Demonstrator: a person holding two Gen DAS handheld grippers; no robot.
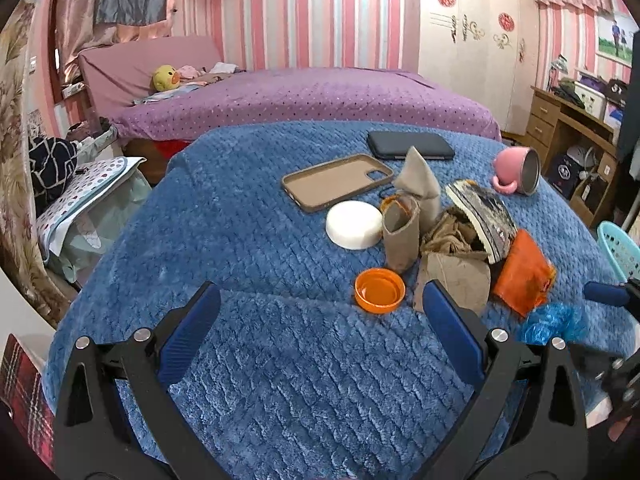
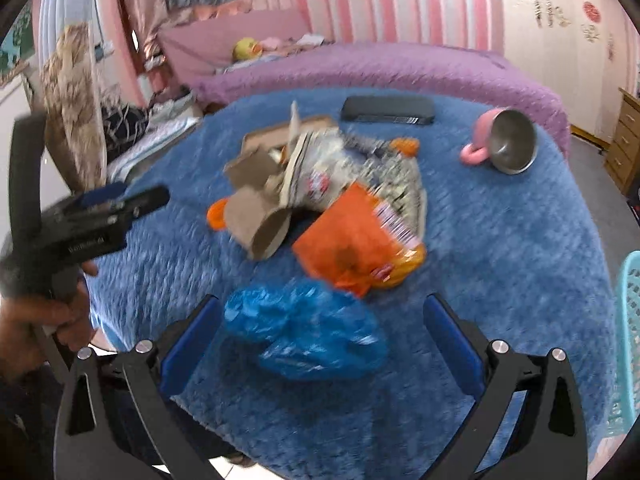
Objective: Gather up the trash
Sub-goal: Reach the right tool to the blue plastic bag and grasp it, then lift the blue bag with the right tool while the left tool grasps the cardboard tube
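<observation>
Right gripper (image 2: 320,336) spread wide, straddling blue plastic bag (image 2: 308,332), likely lining up first pickup; left gripper (image 1: 320,332) released, empty.

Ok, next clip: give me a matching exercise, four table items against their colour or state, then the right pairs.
Items:
1. mug
2. plastic bag
3. round lid
4. phone case

Descriptions:
A. crumpled, blue
B. lying on its side, pink outside
C. tan, lying open side up
D. orange, beside a cardboard tube

Pairs: 1-B, 2-A, 3-D, 4-C
</observation>
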